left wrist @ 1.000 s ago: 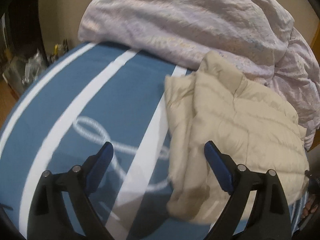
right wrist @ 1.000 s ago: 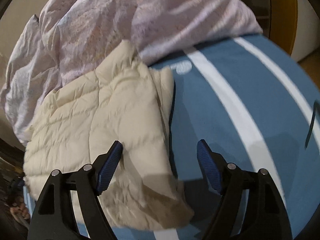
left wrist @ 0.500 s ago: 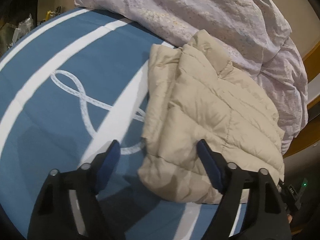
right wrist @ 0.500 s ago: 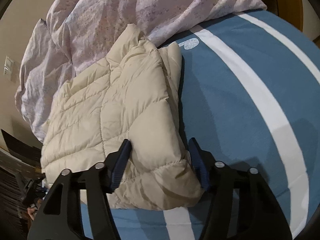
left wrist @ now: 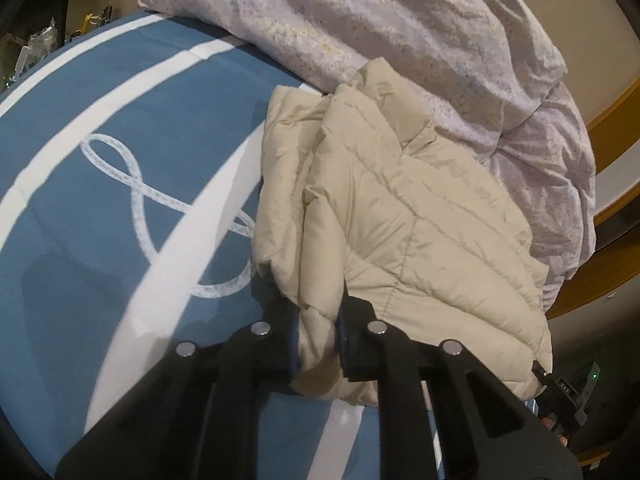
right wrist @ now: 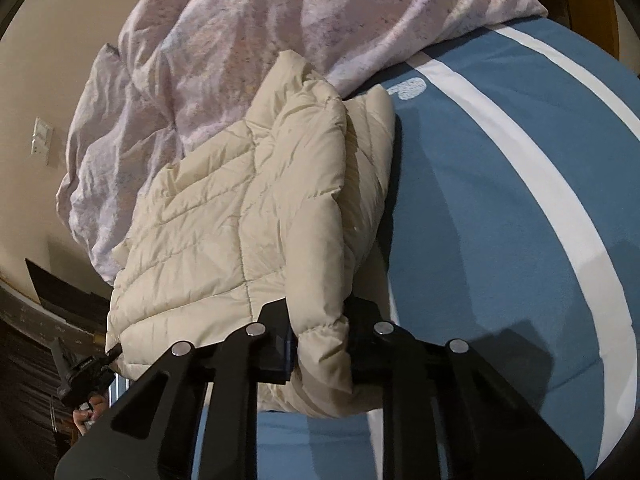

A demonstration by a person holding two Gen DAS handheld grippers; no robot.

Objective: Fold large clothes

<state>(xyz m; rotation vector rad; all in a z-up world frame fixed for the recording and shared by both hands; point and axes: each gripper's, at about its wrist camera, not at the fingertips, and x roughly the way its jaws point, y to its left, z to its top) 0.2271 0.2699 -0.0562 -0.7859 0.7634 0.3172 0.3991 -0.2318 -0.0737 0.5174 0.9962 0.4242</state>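
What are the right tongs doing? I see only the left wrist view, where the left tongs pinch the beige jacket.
Observer: The right tongs are closing on the beige jacket; its padded near edge sits between them.
Operator: Anything on the blue cover there?
Observer: A small white printed patch lies on the blue cover, beside the jacket's far end.
Operator: And the wall?
Observer: A white switch plate is on it, left of the lilac duvet.

A second ago both grippers stood wide open above the near edge of the cream quilted jacket (left wrist: 420,220). Now the left gripper (left wrist: 318,336) is closing on a bunched fold at the jacket's near corner, and the right gripper (right wrist: 320,344) is closing on the puffy hem, fabric pinched between each pair of pads.
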